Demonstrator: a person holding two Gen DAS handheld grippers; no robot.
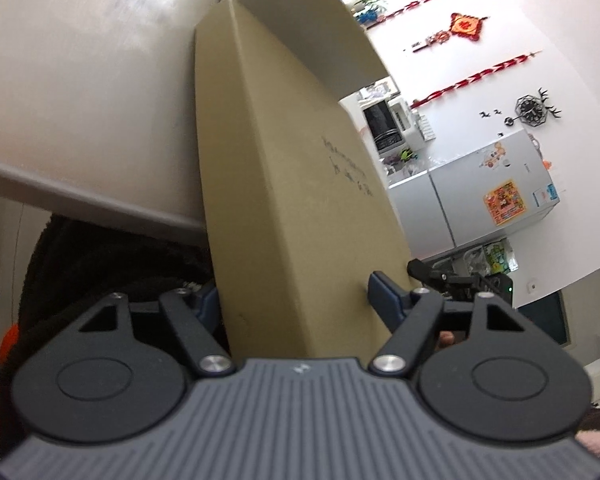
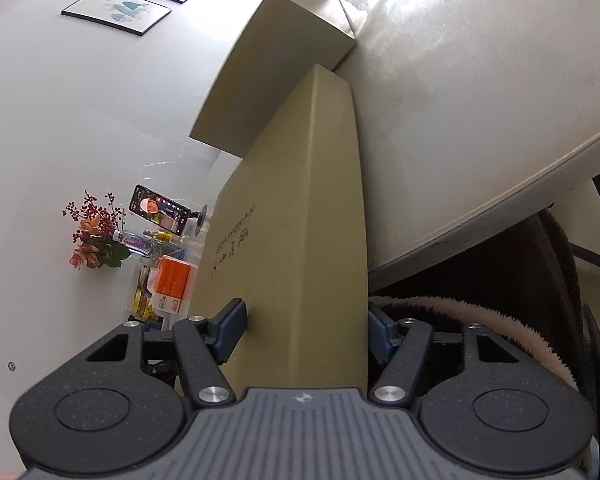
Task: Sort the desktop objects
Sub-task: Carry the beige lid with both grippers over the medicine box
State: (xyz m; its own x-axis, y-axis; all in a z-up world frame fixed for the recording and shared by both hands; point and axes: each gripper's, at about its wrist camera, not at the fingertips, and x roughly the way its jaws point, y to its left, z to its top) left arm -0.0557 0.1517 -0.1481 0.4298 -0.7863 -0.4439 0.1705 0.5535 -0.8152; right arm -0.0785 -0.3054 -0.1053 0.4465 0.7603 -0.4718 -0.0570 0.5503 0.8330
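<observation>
A flat tan cardboard box (image 1: 292, 184) with black handwriting lies on the white table (image 1: 80, 92), its near end sticking out past the table edge. Both views are rolled onto their side. My left gripper (image 1: 296, 300) is shut on the box's near end, one blue pad on the written face and the other against the underside. In the right wrist view the same box (image 2: 300, 220) fills the gap of my right gripper (image 2: 306, 330), whose blue pads press on both faces. A second, thicker cardboard box (image 2: 284, 60) stands just beyond it on the table (image 2: 480, 80).
A person's dark fleece clothing (image 1: 100, 264) sits below the table edge, with a pink-trimmed sleeve (image 2: 500, 316). Behind are a white fridge (image 1: 492, 200), a red wall ornament (image 1: 466, 26), a phone on a stand (image 2: 158, 210), flowers (image 2: 96, 240) and an orange packet (image 2: 174, 280).
</observation>
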